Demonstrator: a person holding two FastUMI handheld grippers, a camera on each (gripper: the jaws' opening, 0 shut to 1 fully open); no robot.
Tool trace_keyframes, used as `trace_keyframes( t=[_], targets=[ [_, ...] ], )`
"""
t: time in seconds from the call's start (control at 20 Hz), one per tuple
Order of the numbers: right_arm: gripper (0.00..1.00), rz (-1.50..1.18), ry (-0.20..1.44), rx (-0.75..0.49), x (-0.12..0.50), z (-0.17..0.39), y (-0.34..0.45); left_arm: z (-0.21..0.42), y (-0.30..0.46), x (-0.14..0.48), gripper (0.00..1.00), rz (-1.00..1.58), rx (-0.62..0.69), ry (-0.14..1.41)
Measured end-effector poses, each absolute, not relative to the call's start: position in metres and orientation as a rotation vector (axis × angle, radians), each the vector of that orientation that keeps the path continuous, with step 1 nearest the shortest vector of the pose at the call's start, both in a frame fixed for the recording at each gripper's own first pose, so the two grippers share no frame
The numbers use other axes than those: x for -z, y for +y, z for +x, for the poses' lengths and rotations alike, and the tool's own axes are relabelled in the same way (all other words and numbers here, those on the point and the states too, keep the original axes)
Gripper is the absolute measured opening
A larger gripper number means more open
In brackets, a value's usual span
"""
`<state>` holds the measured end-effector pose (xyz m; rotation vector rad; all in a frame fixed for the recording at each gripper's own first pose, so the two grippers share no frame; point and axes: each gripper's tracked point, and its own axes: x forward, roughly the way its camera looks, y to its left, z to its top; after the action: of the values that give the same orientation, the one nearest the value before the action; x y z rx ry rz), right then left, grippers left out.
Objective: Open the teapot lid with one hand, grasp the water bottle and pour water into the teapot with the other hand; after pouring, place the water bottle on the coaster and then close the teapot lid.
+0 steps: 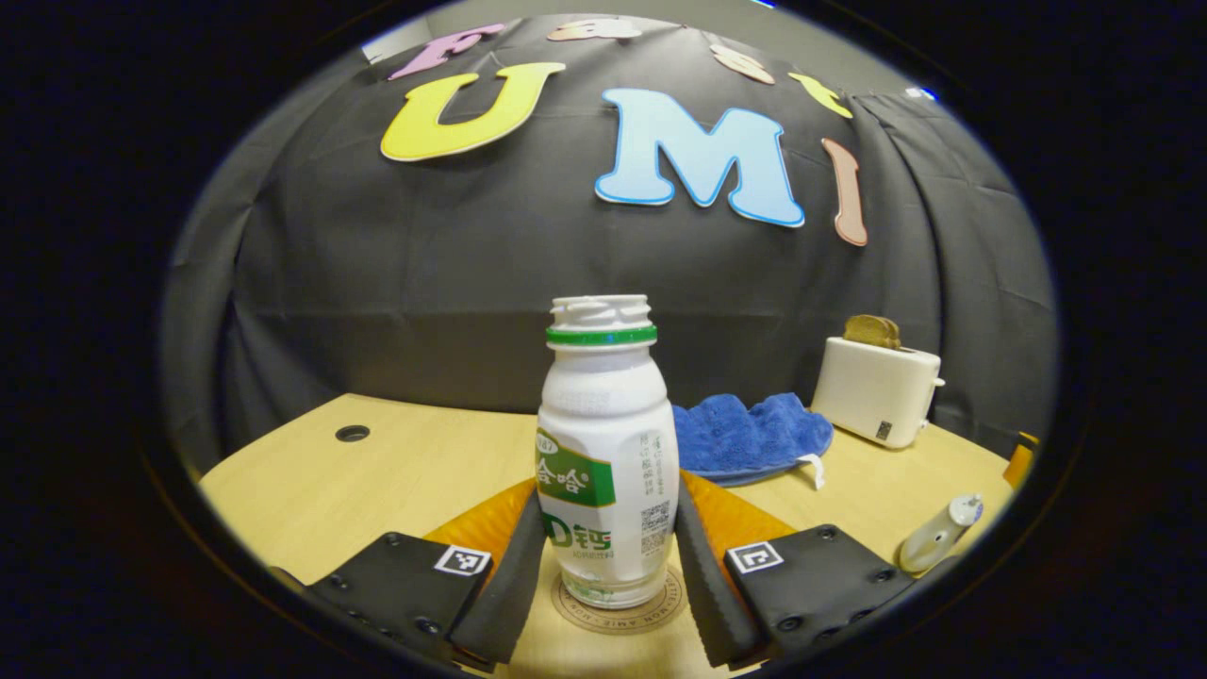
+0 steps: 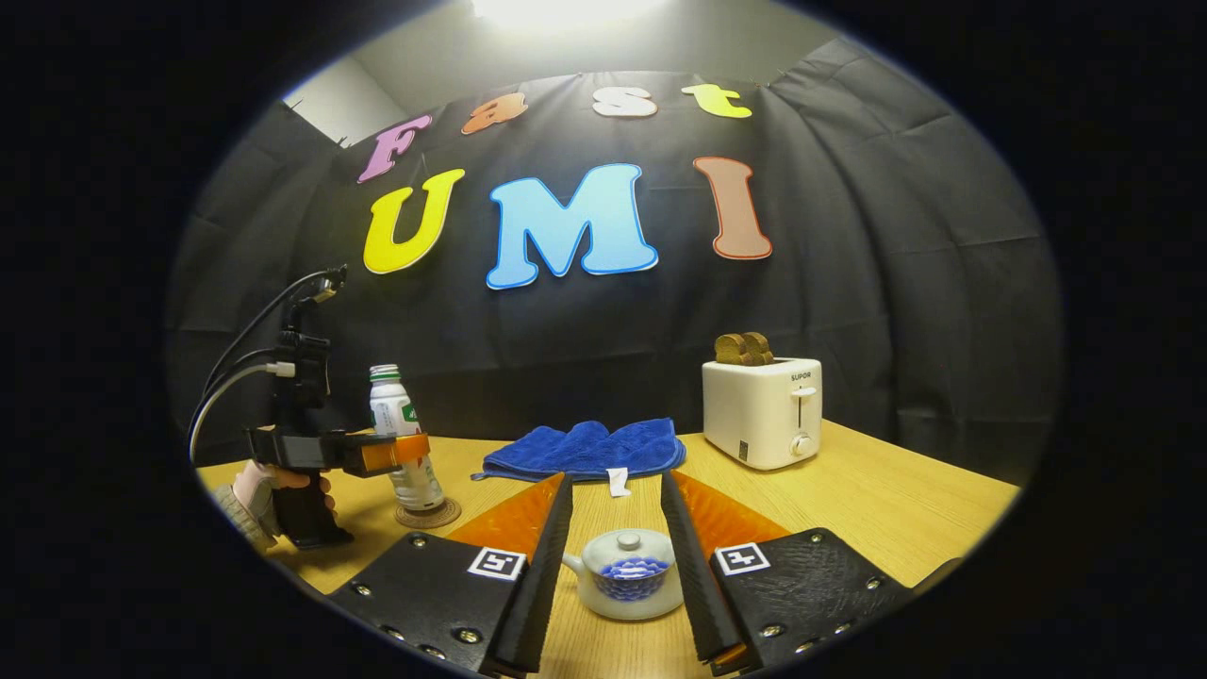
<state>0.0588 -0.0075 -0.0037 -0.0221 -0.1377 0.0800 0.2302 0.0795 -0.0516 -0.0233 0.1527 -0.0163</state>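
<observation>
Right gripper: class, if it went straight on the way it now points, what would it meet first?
The teapot, lid on, sitting between the open fingers of the right gripper. The blue cloth lies farther back.

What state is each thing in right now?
Water bottle: uncapped, upright on the coaster.
Teapot: lid on.
Toaster: bread sticking up from the slots.
Blue cloth: crumpled on the table.
Left gripper: fingers around the bottle.
Right gripper: open, straddling the teapot.
</observation>
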Motion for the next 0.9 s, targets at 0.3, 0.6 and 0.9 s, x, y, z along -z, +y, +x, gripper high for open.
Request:
trace_keyframes(
  t=[0.3, 0.6, 0.9],
  targets=[
    [0.58, -0.015, -0.144, -0.069, 0.002, 0.059, -0.012, 0.230, 0.079, 0.057, 0.77, -0.038, 0.017, 0.164],
    [0.58, -0.009, -0.140, -0.064, 0.003, 0.059, -0.013, 0.227, 0.073, 0.059, 0.81, 0.011, 0.013, 0.143],
    [0.58, -0.001, -0.142, -0.058, 0.002, 0.059, -0.016, 0.223, 0.069, 0.059, 0.81, 0.024, 0.008, 0.124]
  ],
)
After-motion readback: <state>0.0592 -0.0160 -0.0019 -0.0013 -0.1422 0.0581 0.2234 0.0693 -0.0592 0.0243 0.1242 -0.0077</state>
